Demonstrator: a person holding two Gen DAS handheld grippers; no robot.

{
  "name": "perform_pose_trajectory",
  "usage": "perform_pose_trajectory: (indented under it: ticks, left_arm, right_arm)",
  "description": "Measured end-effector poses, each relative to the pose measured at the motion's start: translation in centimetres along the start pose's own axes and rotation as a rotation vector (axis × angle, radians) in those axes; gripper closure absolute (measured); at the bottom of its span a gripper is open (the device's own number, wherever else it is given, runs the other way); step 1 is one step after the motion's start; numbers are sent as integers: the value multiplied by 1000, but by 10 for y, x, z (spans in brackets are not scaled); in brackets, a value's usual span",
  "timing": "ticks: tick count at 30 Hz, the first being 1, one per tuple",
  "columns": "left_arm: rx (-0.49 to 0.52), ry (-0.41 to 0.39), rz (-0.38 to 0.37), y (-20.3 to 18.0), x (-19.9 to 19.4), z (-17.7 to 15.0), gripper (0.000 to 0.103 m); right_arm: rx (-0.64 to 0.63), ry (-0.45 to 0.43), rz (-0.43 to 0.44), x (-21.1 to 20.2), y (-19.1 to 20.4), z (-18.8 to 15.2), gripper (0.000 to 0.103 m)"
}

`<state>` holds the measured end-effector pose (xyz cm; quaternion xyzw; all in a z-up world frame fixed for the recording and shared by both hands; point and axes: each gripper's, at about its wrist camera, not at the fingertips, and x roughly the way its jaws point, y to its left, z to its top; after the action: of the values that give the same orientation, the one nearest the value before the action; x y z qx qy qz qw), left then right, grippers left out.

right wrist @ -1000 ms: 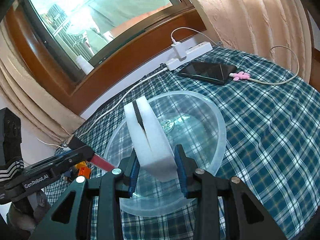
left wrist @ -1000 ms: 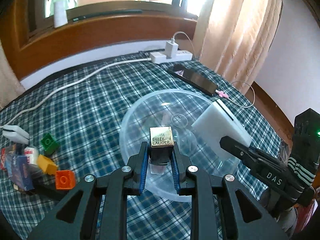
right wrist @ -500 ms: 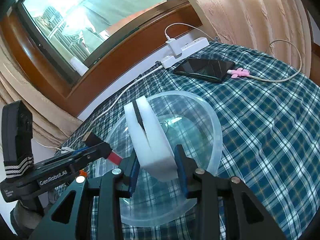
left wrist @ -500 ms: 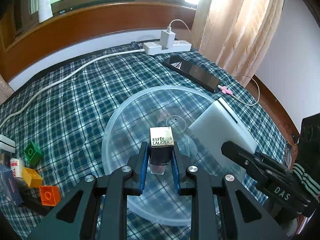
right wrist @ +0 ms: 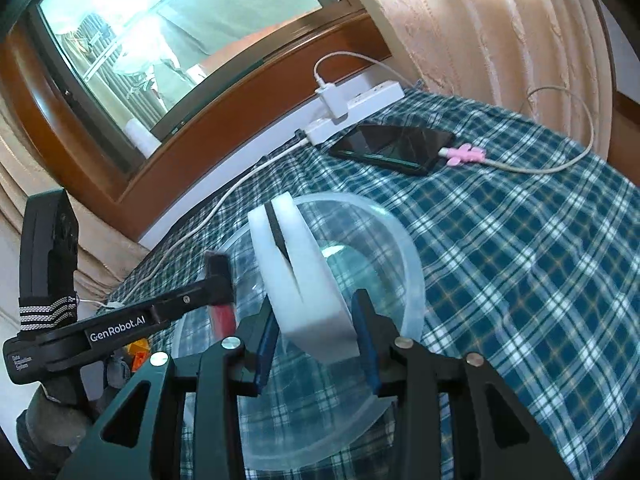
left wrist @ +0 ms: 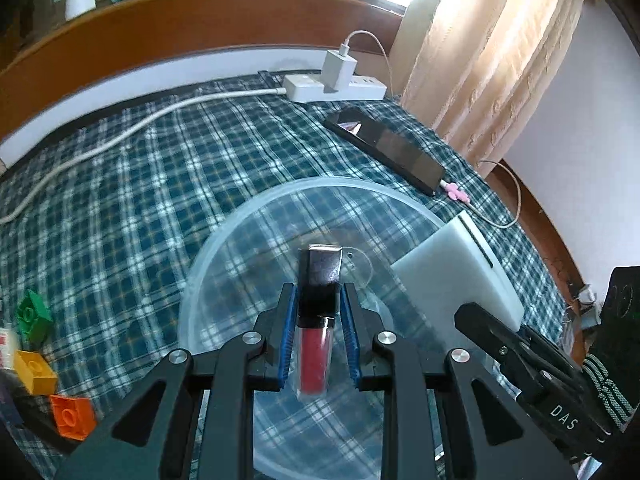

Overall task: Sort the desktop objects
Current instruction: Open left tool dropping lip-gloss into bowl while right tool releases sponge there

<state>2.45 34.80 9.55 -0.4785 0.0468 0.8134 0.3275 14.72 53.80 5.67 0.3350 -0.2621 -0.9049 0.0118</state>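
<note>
Lip gloss [left wrist: 318, 320] sits clamped between the blue pads of my left gripper [left wrist: 318, 320], its dark cap pointing forward and the red tube toward me. A second ago I saw only the gold top of the cap; now the tube lies flatter, so I judge it is ready to be laid into the clear bowl [left wrist: 224, 236] directly below this gripper. My right gripper [right wrist: 316, 320] has the white foam block [right wrist: 298, 268] between its pads, but its jaws are opening: a gap shows on each side where before the pads pressed the block. The block leans over the near wall of the same bowl [right wrist: 412, 264], so I think it is being released there.

Around the grippers: to the left of my left gripper lie a green brick [left wrist: 32, 314], a yellow brick [left wrist: 34, 372] and an orange brick [left wrist: 72, 416] on the checked cloth [left wrist: 140, 184], not yet sorted. Beyond the bowl are a black phone [right wrist: 394, 148] with its cable and a white power strip [left wrist: 336, 88]. Both grippers crowd the one bowl, so the block may get in the way of the gloss.
</note>
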Motion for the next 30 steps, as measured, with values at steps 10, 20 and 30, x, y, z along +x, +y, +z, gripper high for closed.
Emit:
perform_pose_trajectory:
  ticks: [10,20,30]
  left_arm:
    - [-13,-10,-15,3,-4,0,57]
    - [-38,-45,25,12,-19,-7,57]
    - [-93,-61,58,33,-36,-27,57]
  right_arm:
    - [-47,-104,-93,-12,5,1,31]
    - [-50,-102,-118,-9,3,1,31]
    - [-63,-102,-140,-8,5,-3,30]
